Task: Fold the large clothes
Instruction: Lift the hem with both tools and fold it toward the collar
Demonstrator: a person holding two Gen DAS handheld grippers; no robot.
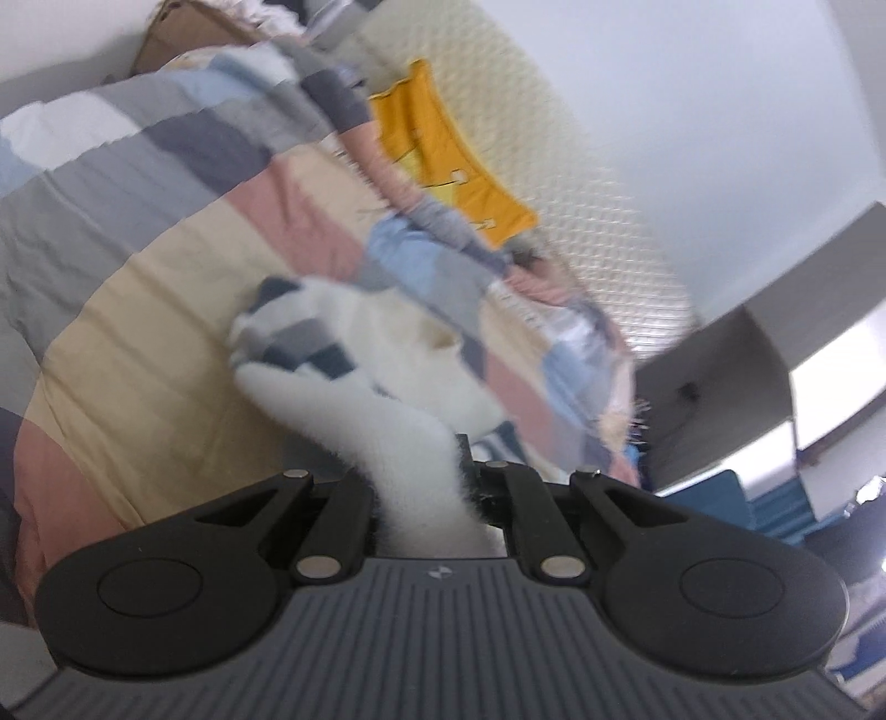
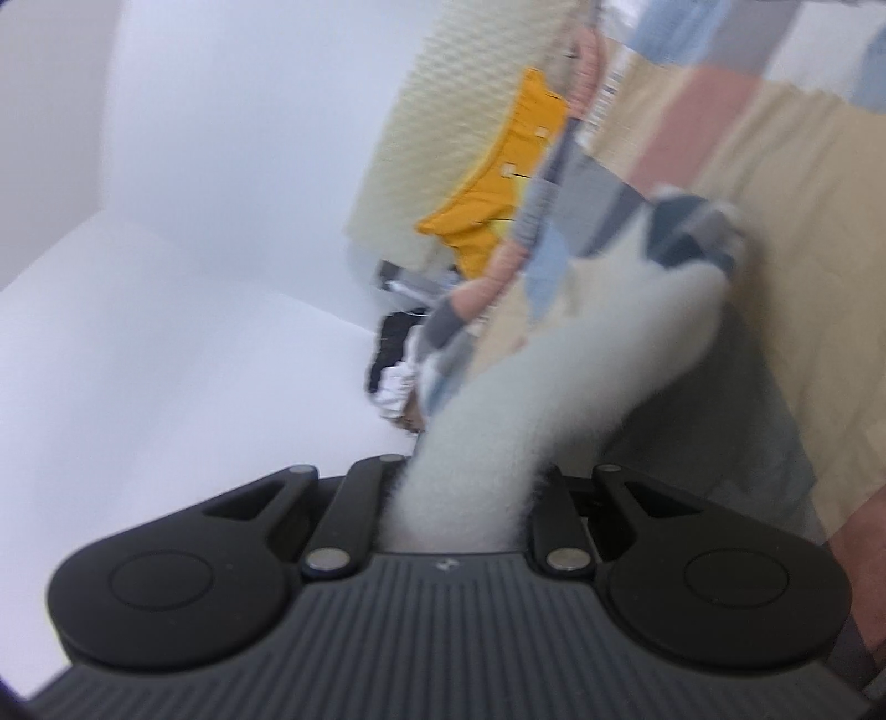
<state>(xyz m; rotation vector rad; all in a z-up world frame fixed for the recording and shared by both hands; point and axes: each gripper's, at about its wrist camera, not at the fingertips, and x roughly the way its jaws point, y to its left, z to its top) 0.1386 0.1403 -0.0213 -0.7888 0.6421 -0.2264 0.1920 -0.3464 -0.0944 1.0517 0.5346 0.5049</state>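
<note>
1. Behind everything stands a pale white wall [image 1: 692, 99], with a cream textured mattress [image 1: 581, 183] leaning beside it
2. Spread across both views is a checked quilt [image 1: 166, 232] in beige, pink, grey and blue patches; both views are blurred
3. On the mattress lies a yellow cloth [image 1: 443, 160], partly tucked under the quilt's edge
4. Left gripper [image 1: 429, 487] has its fingers clamped on a fluffy white garment [image 1: 387, 399], whose fabric runs up from between them to a bunched part with dark checks lying against the quilt
5. Right gripper [image 2: 465, 493] likewise pinches the same white garment [image 2: 554, 399], which stretches from between its fingers toward the quilt [image 2: 775, 166]
6. At the left view's top edge sits a brown cardboard box [image 1: 183, 33]
</note>
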